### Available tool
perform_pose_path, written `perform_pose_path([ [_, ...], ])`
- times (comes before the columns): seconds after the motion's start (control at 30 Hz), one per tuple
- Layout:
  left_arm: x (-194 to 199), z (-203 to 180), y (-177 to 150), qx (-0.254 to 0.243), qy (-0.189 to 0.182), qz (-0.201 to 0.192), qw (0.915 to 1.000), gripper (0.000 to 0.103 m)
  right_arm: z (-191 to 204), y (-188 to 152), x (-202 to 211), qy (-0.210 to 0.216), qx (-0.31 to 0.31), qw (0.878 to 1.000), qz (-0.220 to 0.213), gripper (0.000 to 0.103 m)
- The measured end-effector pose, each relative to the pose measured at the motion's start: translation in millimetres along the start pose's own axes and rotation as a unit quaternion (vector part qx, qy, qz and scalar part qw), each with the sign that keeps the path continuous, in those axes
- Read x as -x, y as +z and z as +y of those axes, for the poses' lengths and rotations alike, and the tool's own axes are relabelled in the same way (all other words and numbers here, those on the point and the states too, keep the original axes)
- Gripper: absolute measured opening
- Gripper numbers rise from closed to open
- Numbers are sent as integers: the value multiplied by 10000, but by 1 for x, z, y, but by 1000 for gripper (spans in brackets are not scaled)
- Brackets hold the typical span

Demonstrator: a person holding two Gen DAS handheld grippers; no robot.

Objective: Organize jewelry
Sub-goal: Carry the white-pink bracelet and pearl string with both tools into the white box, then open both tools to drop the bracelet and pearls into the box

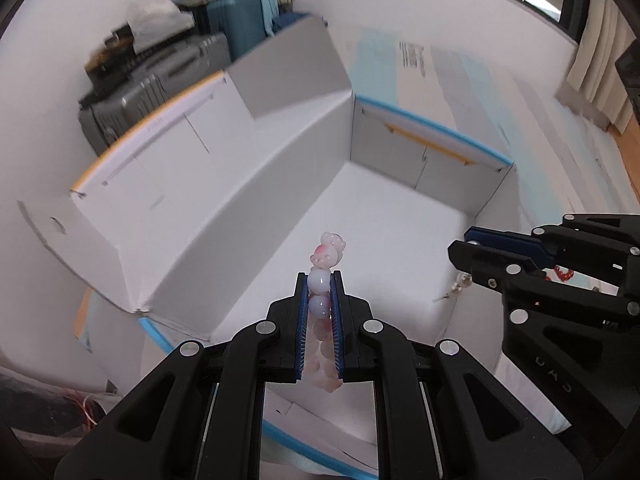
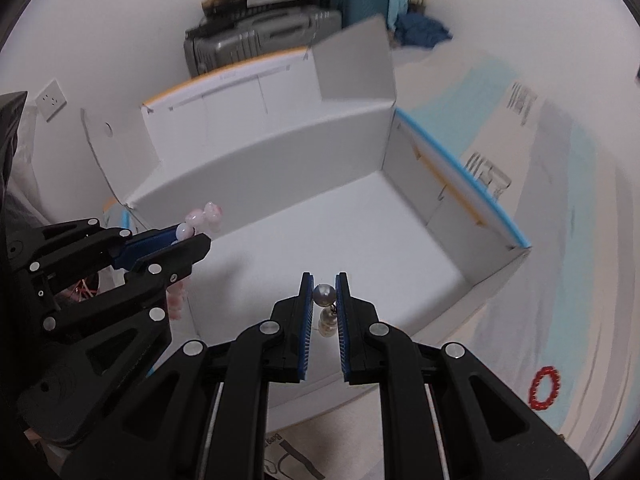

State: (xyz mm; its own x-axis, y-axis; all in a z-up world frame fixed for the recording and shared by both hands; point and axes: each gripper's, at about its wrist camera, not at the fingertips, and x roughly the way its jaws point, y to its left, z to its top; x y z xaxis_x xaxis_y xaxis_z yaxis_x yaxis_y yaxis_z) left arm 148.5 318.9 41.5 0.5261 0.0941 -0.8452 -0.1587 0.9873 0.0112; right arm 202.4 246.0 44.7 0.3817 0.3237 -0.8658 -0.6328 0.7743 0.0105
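My left gripper (image 1: 319,280) is shut on a pink and white bead bracelet (image 1: 326,254), whose top beads stick out past the fingertips. It hangs over the near left part of an open white cardboard box (image 1: 384,216). My right gripper (image 2: 324,280) is shut on a pearl earring (image 2: 324,295), with a second pearl dangling below between the fingers, above the box's near edge. In the left wrist view the right gripper (image 1: 460,246) comes in from the right with the earring (image 1: 460,286) hanging under it. In the right wrist view the left gripper (image 2: 196,236) comes in from the left, bracelet (image 2: 204,216) in it.
A red bead bracelet (image 2: 544,388) lies on the pale striped sheet (image 2: 560,240) to the right of the box. The box's flaps (image 2: 352,64) stand up at the back. Suitcases (image 2: 256,36) and bags are stacked against the far wall. Red wire (image 2: 86,290) lies left of the box.
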Motion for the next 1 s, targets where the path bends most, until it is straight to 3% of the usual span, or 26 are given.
perform_pose_path([
  [0.4, -69, 9, -4, -41, -288, 1149, 9929, 10, -2, 6, -60, 50, 9, 9962, 875, 10],
  [0.53, -88, 10, -7, -88, -222, 1477, 9887, 10, -6, 7, -76, 35, -5, 9928, 1201, 10],
  [0.8, -109, 6, -6, -298, -24, 1996, 9794, 10, -8, 6, -104, 35, -38, 9839, 1786, 10],
  [1.0, -115, 5, -7, -289, 2, 2177, 9756, 10, -9, 8, -113, 43, -85, 9824, 1865, 11],
])
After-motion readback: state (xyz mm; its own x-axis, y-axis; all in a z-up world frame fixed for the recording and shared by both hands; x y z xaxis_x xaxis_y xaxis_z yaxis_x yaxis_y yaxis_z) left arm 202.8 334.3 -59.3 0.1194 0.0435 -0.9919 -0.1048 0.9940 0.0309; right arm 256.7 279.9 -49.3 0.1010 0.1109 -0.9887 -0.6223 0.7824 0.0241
